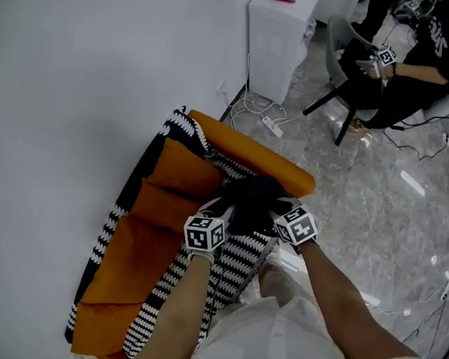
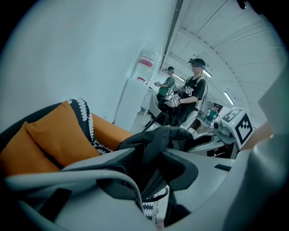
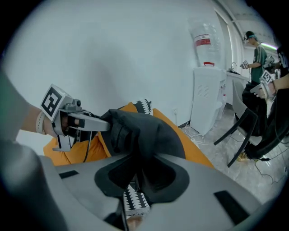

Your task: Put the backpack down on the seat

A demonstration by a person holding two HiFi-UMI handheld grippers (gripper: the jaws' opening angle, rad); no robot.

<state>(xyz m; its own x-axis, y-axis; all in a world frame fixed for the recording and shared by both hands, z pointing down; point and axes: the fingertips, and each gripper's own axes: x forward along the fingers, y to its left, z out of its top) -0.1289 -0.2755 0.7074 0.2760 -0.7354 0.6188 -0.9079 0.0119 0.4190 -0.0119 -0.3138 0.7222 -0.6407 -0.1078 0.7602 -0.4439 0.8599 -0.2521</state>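
Note:
A black backpack (image 1: 250,196) rests on the orange sofa (image 1: 151,231), over its black-and-white zigzag throw (image 1: 237,265) and close to the orange armrest (image 1: 264,164). My left gripper (image 1: 222,204) is at the bag's left side and my right gripper (image 1: 274,211) at its right. In the left gripper view the jaws (image 2: 153,167) stand apart with loose backpack fabric (image 2: 158,140) lying between them. In the right gripper view the jaws (image 3: 140,176) are also parted around a fold of the backpack (image 3: 140,131). The left gripper (image 3: 67,117) shows beyond the bag there.
A white wall runs along the sofa's left side. A white water dispenser (image 1: 278,40) stands past the sofa, with a power strip and cables (image 1: 273,126) on the floor. A person sits on a grey chair (image 1: 349,76) at the far right. Polished floor lies to the right.

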